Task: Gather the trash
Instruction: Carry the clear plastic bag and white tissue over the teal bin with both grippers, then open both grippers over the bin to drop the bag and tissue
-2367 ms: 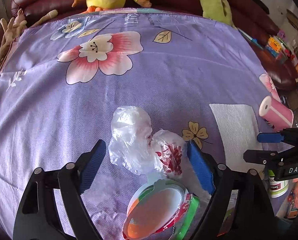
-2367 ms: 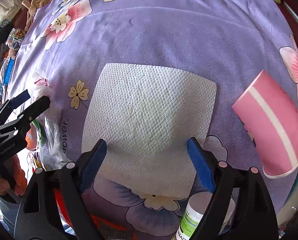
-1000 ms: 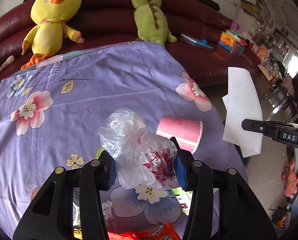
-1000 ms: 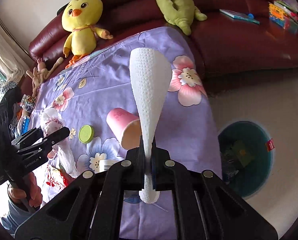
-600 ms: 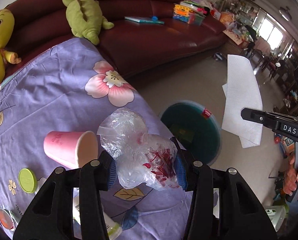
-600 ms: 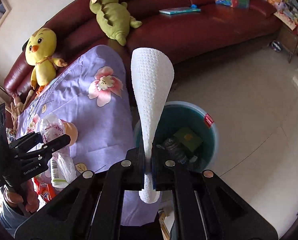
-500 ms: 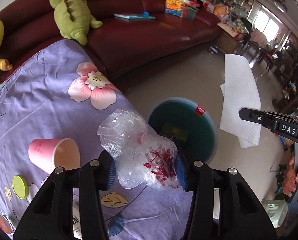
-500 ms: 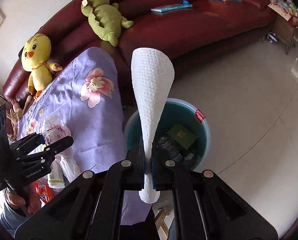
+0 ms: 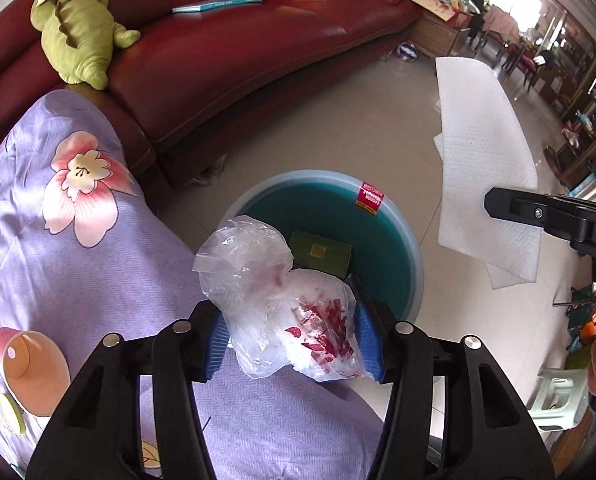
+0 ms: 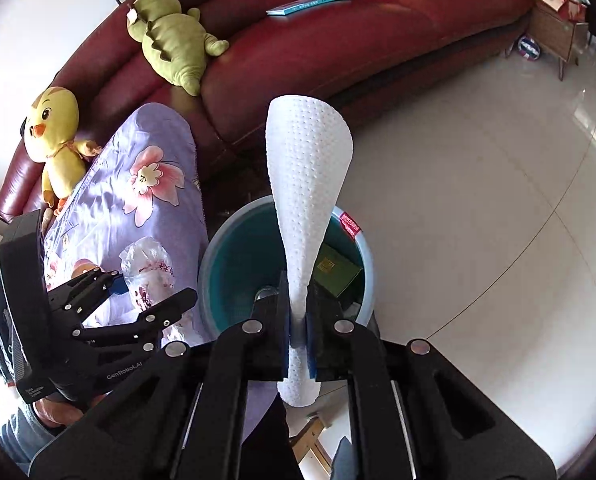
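A crumpled clear plastic bag (image 9: 274, 300) with red print sits between the blue pads of my left gripper (image 9: 292, 332). Its jaws are opening, but both pads still touch the bag. It hangs over the near rim of a teal trash bin (image 9: 415, 256) on the floor. My right gripper (image 10: 298, 316) is shut on a white paper towel (image 10: 305, 184), which stands up above the bin (image 10: 210, 264). In the right wrist view the left gripper (image 10: 154, 286) and bag (image 10: 146, 264) are left of the bin. The left wrist view shows the towel (image 9: 481, 160) right of it.
The purple flowered tablecloth (image 9: 78, 280) ends right beside the bin, with a pink cup (image 9: 30, 376) lying on it. A green box (image 9: 321, 252) lies in the bin. A dark red sofa (image 9: 258, 40) with a green plush toy (image 9: 78, 40) stands behind, across pale tiled floor.
Both grippers have swung off the table to above the bin, carrying the bag and the towel. The left pads stand a little wider apart than before.
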The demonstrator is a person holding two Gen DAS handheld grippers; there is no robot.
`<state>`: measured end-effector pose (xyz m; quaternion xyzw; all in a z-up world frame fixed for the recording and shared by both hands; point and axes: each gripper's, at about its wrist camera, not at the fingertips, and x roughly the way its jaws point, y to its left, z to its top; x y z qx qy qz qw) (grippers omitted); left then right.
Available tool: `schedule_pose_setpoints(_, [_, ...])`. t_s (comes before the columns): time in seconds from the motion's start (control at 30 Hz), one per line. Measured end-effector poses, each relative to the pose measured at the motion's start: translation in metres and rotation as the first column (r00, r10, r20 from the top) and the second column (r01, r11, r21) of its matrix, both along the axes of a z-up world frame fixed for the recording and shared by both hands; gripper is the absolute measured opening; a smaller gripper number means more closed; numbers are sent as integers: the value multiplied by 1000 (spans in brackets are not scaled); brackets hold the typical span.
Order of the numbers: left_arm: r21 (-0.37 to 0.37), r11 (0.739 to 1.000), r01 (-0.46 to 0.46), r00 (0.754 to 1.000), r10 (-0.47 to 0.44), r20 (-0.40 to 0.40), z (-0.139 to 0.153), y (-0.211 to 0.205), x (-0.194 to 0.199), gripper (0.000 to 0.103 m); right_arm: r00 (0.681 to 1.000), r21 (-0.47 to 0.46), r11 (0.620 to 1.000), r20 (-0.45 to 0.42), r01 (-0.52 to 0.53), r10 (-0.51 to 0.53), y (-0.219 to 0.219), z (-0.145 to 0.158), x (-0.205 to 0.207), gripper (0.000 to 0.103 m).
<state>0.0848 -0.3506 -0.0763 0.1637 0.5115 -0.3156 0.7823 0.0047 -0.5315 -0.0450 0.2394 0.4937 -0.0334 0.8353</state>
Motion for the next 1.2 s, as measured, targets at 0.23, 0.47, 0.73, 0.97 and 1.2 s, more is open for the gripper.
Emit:
schedule_pose_setpoints(0.23, [44, 999, 4, 1000, -3, -17, -24, -19, 11, 80, 1000, 6, 1000, -21, 15, -15, -7, -10, 5, 7])
schedule_pose_setpoints(0.47, [32, 999, -6, 1000, 7, -23, -25, -10, 14, 81, 999, 4, 1000, -47, -2, 2, 0, -19, 15, 8])
schedule_pose_setpoints(0.73, [-12, 998, -63, 998, 63, 3, -8, 23, 6, 91, 996, 26, 999, -73, -44, 46, 19, -30, 27, 7])
schedule_pose_setpoints(0.97, [-37, 994, -100, 994, 101, 31, 8, 52, 2, 92, 988, 64, 995, -130, -80, 88, 42, -59, 41, 8])
schedule_pose_setpoints(1.2, [-51, 991, -120, 992, 122, 38, 14, 73, 1, 92, 982, 67, 995, -168, -74, 84, 50, -78, 52, 43])
